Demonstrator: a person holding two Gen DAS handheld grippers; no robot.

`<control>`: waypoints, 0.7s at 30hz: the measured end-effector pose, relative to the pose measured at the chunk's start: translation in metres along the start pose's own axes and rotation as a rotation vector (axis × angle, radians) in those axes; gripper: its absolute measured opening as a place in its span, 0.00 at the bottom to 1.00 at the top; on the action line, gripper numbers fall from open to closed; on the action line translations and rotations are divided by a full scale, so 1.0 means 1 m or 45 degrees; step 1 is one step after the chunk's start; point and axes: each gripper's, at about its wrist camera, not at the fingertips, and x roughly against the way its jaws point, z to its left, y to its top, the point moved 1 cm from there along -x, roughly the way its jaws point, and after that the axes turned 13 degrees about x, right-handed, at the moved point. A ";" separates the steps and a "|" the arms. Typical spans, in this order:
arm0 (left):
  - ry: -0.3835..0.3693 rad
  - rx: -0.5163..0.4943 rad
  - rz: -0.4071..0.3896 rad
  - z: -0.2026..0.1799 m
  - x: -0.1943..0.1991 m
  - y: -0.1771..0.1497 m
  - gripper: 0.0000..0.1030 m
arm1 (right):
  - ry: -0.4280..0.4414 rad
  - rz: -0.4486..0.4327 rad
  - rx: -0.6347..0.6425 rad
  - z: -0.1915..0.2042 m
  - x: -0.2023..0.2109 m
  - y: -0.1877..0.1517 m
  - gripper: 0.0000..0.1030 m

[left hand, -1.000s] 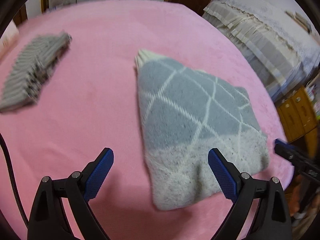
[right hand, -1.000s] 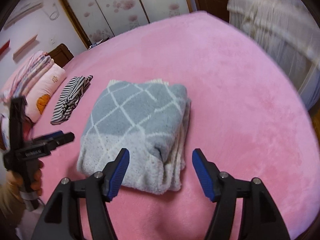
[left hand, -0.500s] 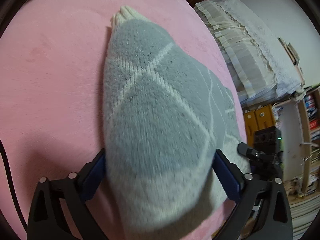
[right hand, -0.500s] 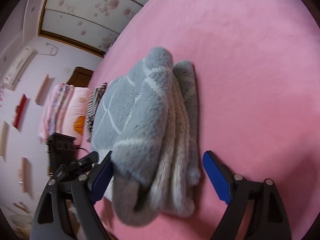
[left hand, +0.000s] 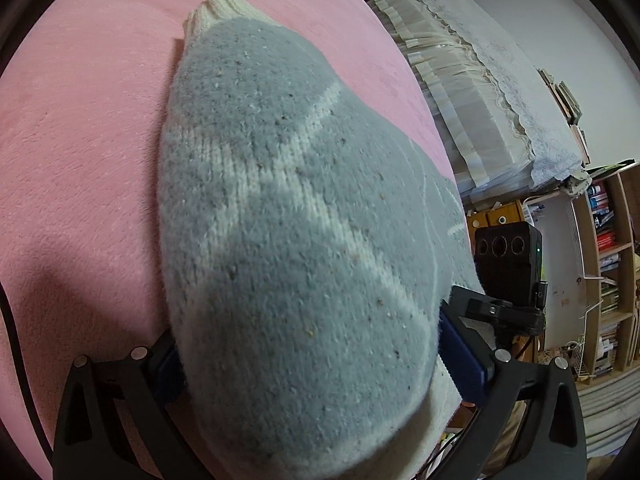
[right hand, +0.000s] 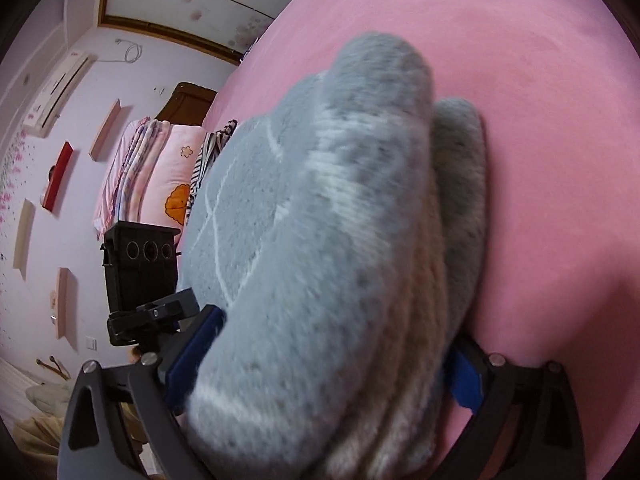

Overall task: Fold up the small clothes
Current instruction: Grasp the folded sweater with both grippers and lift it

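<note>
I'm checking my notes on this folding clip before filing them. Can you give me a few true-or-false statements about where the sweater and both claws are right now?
1. The folded grey sweater sits between the fingers of the left claw. True.
2. The right claw hangs over bare blanket, well clear of the sweater. False: its blue fingers straddle the stacked edge of the sweater.
3. The bed is covered by a pink blanket. True.
4. The sweater is plain grey with no pattern. False: cream lines cross the grey, and a cream ribbed edge shows at the far end.
5. A striped garment lies beyond the sweater in the right wrist view. True.
</note>
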 end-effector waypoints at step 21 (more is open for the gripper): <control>0.105 -0.186 -0.190 -0.045 0.132 -0.070 0.66 | -0.176 -0.130 0.141 0.118 0.047 -0.026 0.48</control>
